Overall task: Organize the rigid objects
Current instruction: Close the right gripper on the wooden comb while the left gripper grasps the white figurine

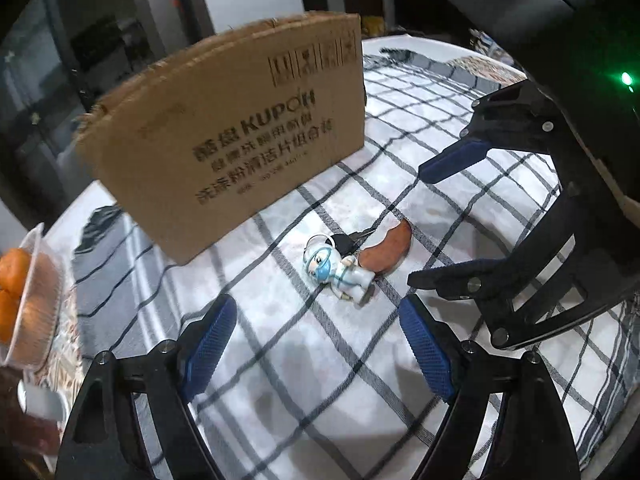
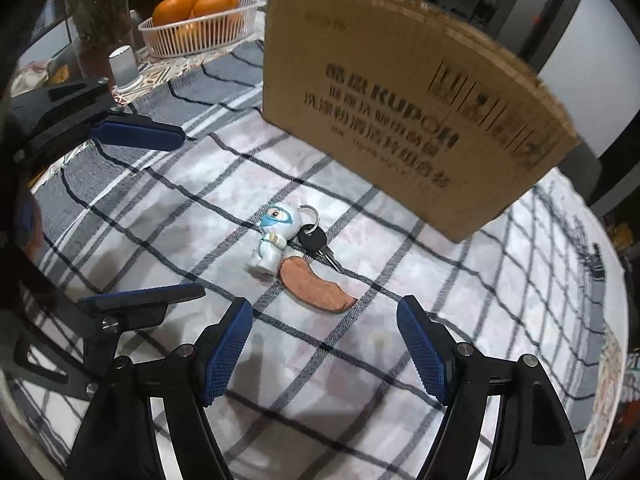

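Both tools, left tool [image 1: 316, 344] and right tool [image 2: 324, 344], hang released above the figurine keychain [image 2: 276, 236].

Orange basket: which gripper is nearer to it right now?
Left. The left gripper hovers with the orange basket just off its left side; the right gripper is farther, beyond the left one.

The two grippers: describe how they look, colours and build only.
Both match. The left gripper and right gripper have black skeletal frames with cut-out openings and silver round bolt heads. Each finger carries a blue pad with a fine grid texture. A green light glows on the right gripper's housing.
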Tool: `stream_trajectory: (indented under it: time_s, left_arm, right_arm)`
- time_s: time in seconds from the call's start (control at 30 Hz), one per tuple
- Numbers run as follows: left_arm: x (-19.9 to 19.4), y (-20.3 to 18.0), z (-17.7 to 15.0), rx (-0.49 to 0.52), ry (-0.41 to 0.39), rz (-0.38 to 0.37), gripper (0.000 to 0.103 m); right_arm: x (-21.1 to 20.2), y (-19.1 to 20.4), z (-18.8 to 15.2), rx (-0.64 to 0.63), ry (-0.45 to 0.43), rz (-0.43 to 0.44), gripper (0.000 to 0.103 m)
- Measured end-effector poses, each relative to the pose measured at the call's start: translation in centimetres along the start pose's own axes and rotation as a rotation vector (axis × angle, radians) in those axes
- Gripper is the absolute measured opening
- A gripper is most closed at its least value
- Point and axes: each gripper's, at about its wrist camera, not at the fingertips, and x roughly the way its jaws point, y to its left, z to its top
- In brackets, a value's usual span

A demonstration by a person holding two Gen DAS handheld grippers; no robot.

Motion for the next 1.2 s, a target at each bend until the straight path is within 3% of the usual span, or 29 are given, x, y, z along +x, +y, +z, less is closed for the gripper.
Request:
stream_trajectory:
  time_s: [0.2, 0.37, 0.5, 0.7, 0.83, 1.07, 1.2]
  left_arm:
    - [2.1, 0.3, 1.4, 0.086, 0.074, -0.115, 0.083]
    - [3.6, 1.5, 2.2, 0.077, 0.120, -0.204, 0.080]
    - [3.8, 1.4, 2.4, 0.121, 0.116, -0.194, 0.078]
    - [4.8, 1.2, 2.3, 0.142, 0.138, -0.257, 0.072]
    - [5.1, 1.4, 2.6, 0.159, 0.129, -0.259, 0.071]
    - [5.9, 2.0, 2.8, 0.127, 0.123, -0.300, 0.057]
    - [6.2, 1.6, 2.6, 0.122, 0.117, -0.318, 0.054]
  right_arm:
    - [1.9, -0.9, 1.0, -0.003, 0.060, 0.068, 0.072]
    - [3.1, -1.3, 1.4, -0.012, 0.121, 0.142, 0.064]
    - [4.0, -1.8, 1.4, 0.007, 0.137, 0.203, 0.056]
    - [5.2, -1.8, 1.1, 0.006, 0.130, 0.216, 0.053]
    - [5.7, -1.7, 1.2, 0.006, 0.120, 0.214, 0.050]
    - [6.3, -2.2, 2.0, 0.033, 0.104, 0.210, 0.042]
    - [6.4, -2.5, 2.1, 0.050, 0.089, 0.209, 0.037]
